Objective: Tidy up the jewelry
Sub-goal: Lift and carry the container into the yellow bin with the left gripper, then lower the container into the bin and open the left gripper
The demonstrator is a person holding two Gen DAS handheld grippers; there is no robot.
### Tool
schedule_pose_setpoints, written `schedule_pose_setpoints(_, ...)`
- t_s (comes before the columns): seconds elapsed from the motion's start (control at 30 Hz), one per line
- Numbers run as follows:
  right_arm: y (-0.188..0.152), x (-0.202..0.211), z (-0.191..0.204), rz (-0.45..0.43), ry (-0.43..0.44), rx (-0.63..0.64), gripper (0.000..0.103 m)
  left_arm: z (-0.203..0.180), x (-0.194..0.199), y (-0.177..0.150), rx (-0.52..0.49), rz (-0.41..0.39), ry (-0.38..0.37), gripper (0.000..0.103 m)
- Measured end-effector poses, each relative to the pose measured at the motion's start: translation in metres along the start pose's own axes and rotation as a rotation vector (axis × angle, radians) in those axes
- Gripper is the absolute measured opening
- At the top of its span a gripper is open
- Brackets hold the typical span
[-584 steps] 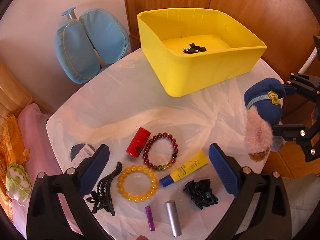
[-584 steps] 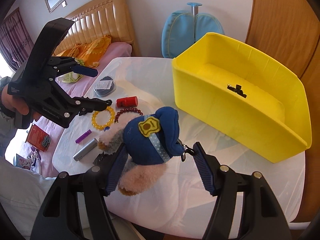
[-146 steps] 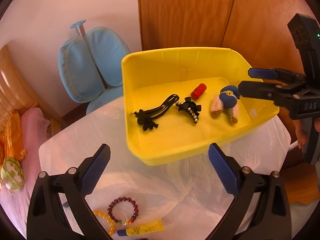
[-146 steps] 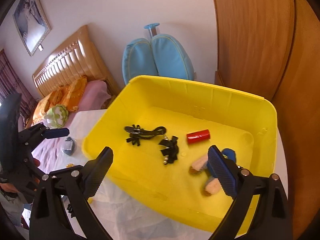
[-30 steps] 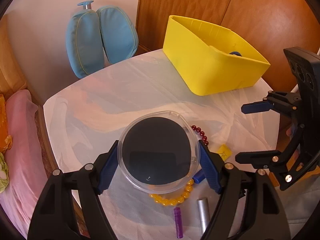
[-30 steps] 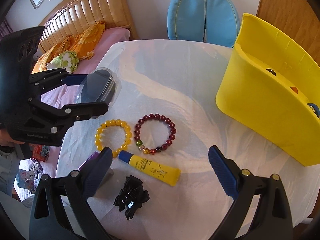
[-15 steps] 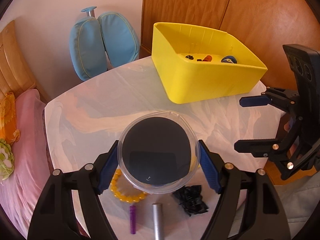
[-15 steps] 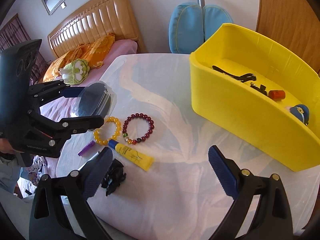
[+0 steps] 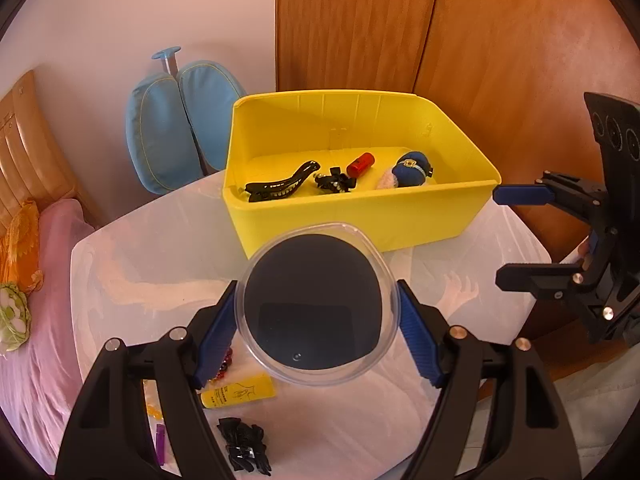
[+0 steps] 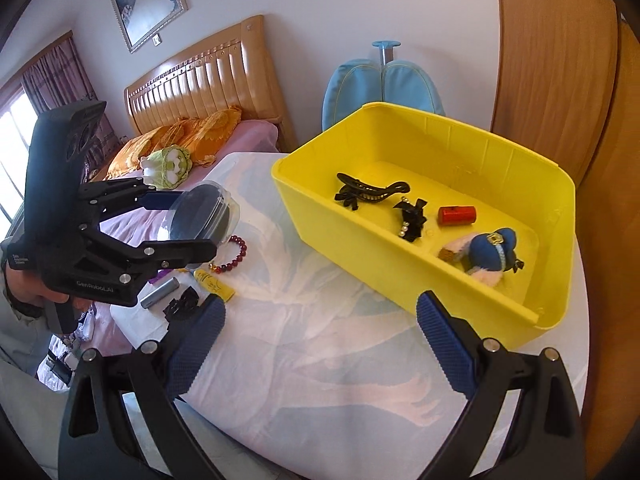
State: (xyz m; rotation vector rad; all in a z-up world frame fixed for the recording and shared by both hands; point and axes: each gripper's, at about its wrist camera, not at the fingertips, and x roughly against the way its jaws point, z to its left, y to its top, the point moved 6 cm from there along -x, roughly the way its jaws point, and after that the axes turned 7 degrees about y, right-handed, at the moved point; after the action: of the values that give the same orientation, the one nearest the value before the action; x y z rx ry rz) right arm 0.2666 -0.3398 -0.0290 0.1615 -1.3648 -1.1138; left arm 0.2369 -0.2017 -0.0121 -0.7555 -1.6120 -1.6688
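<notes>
- the left claw (image 9: 318, 312) grips a round clear case (image 9: 318, 304) with a dark insert, its blue pads pressed on either side and the case held in the air above the tabletop (image 9: 160, 248).
- the right claw (image 10: 320, 344) stands wide with nothing between its pads, hovering over bare tabletop in front of the bin.
- under and beside the left claw, loose things wait on the tabletop: a yellow tube (image 9: 238, 392), a black hair tie (image 9: 242, 442), a purple stick (image 9: 160, 442), a red bead bracelet (image 10: 236, 254) and a grey cylinder (image 10: 159, 293).
- farther off, the yellow bin (image 9: 360, 216) holds a black hair claw clip (image 9: 280, 188), a small black bow (image 9: 334, 182), a red cylinder (image 9: 360, 163) and a blue plush charm (image 9: 410, 172).
- risks, as i judge them: the smooth curved rim could slide out of the pads if the case tilts; carried too low, it could knock the bin's near wall; a hard drop might pop it open.
</notes>
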Motion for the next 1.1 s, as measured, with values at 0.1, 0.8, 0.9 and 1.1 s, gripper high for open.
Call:
schedule_pose_setpoints(0.1,0.009,0.007,-0.017,-0.02,0.007,-0.005,0.097,-0.012,-0.002,0.016,-0.035,-0.002,0.006,0.074)
schedule_pose_setpoints(0.8,0.052,-0.08,-0.174,0.266,-0.199,-0.16,0.097,-0.03,-0.197,0.128,-0.349,0.309,-0.118,0.074)
schedule_pose_setpoints(0.9,0.048,-0.088,-0.176,0.29,-0.199,-0.158,0.097,-0.023,-0.204,0.121,-0.33,0.343,-0.116,0.074)
schedule_pose_setpoints(1.1,0.047,-0.091,-0.174,0.295,-0.189,-0.152,0.097,-0.014,-0.207,0.109,-0.315,0.363,-0.095,0.075)
